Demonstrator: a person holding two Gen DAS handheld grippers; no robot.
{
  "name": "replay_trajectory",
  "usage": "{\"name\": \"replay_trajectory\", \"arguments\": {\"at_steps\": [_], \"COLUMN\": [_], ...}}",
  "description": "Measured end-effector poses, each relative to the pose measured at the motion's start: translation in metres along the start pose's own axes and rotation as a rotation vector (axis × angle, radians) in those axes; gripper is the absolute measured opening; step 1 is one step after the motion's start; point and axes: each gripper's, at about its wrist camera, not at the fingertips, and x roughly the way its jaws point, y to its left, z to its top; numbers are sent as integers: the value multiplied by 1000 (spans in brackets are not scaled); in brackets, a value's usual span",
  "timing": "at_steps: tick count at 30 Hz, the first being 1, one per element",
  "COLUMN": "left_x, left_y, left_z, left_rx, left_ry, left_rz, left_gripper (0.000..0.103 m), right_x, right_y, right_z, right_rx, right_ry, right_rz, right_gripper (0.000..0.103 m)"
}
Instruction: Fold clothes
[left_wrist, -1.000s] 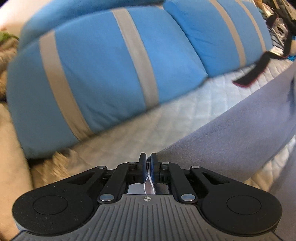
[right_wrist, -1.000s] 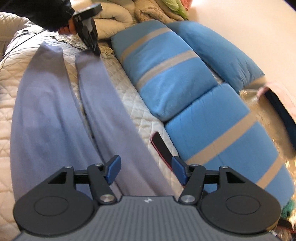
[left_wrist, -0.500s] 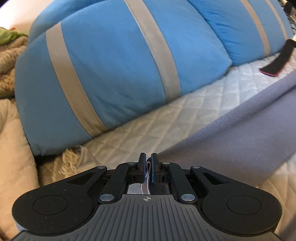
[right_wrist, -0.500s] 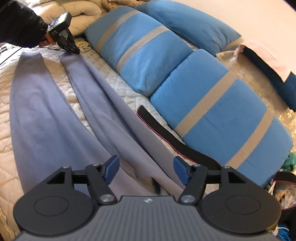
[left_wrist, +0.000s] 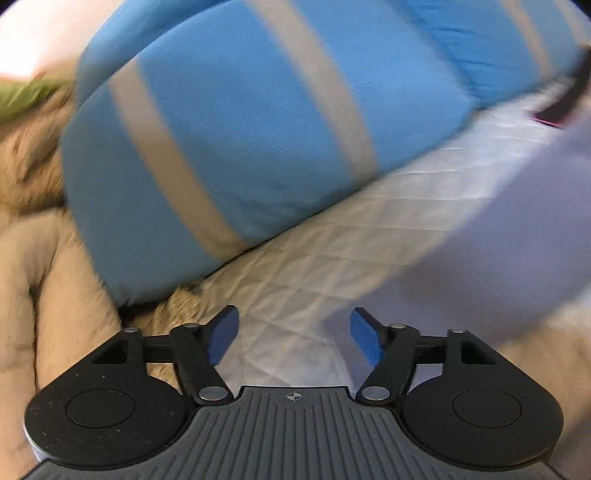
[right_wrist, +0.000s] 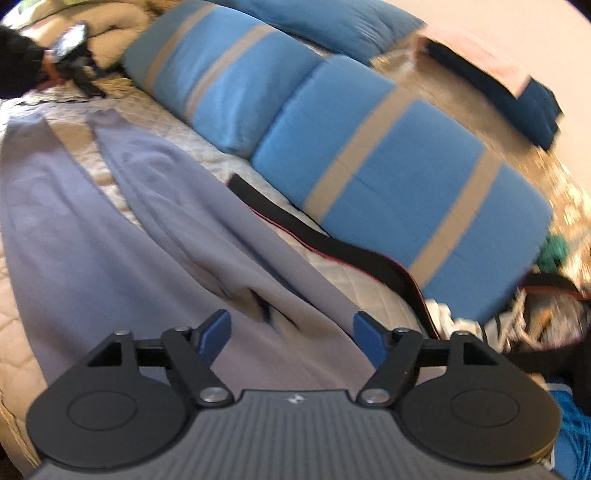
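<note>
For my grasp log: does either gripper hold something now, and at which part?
Nothing is held. The left gripper and right gripper are both open, above the grey-purple trousers.

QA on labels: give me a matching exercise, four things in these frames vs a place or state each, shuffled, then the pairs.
Things:
1. left gripper
2. trousers
3. black strap
4. pillows

Places or states:
A. between trousers and pillows
B. laid flat, legs apart, on the quilt
C. open, holding nothing
D. blue with beige stripes

Pairs: 1-C, 2-B, 3-A, 4-D
</note>
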Motion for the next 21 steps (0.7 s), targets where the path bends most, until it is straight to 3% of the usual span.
{"name": "replay_trajectory", "arguments": {"at_steps": [3,5,13,18,21], "left_x": [-14,-19,-21,-18,-12], "left_y": [-15,-23,-52,-69,-79], "left_z": [-8,-13,-26,-32,-37], "left_rx": [57,83,266,390,528], "left_ry": [3,12,-2,-6,-22], "left_rz": [-27,-6,46,83,103], "left_gripper": [68,68,68,68,68], "right_x": [1,1,7,7,5], "right_y": [-20,-36,-109,-125,-131], "right_z": [-16,-27,-63,-72,-75], "right_rx": [54,100,291,341,379], "right_ry": [46,76,141,150,149], "right_rz": [-37,-55,-116,-132,-142], "right_gripper": [98,99,99,99,99]}}
